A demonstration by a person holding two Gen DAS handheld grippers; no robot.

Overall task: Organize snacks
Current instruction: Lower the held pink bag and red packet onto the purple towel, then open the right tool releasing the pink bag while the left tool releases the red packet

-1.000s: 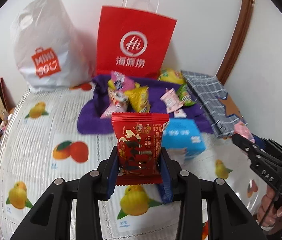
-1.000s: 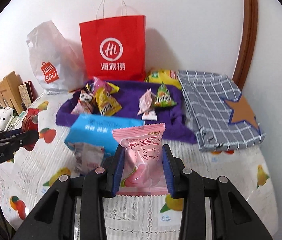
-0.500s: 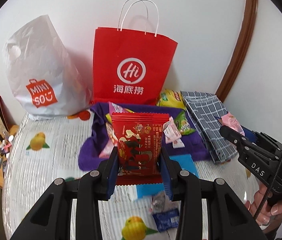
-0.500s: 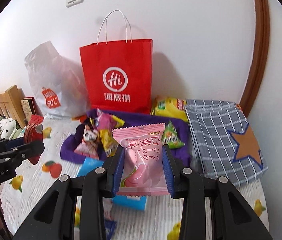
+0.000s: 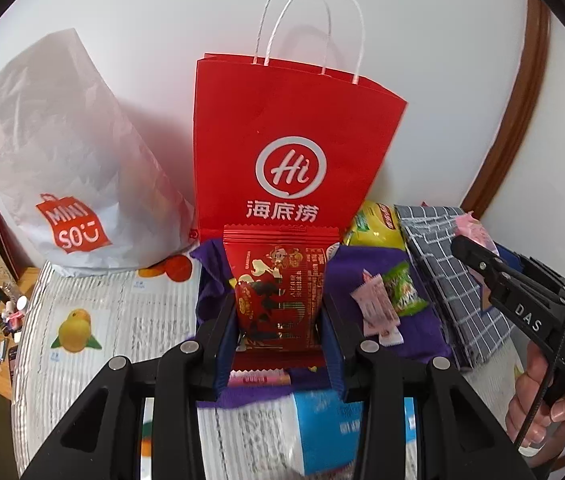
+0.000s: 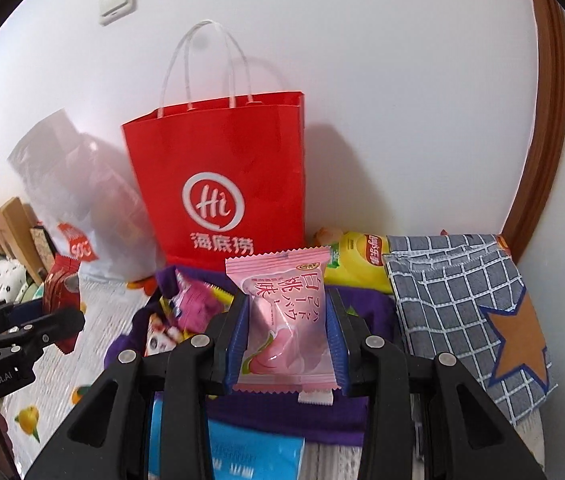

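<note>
My left gripper [image 5: 278,320] is shut on a red snack packet [image 5: 280,292], held upright above the purple cloth [image 5: 414,340] and in front of the red paper bag [image 5: 290,152]. My right gripper [image 6: 288,340] is shut on a pink peach snack packet [image 6: 282,312], held over the same purple cloth [image 6: 370,308] near the red paper bag [image 6: 226,184]. Loose snacks lie on the cloth: a pink packet [image 5: 376,308], a green packet [image 5: 404,290] and several at the left [image 6: 186,308]. The right gripper [image 5: 478,248] shows at the right of the left wrist view.
A white Miniso plastic bag [image 5: 62,160] stands left of the red bag. A yellow chip bag [image 6: 358,260] and a grey checked pouch with an orange star [image 6: 470,308] lie at the right. A blue box [image 5: 330,428] sits near the front on the fruit-print tablecloth [image 5: 94,320].
Both grippers have moved forward and up toward the red paper bag, each still holding its packet. The blue box has dropped to the bottom of both views.
</note>
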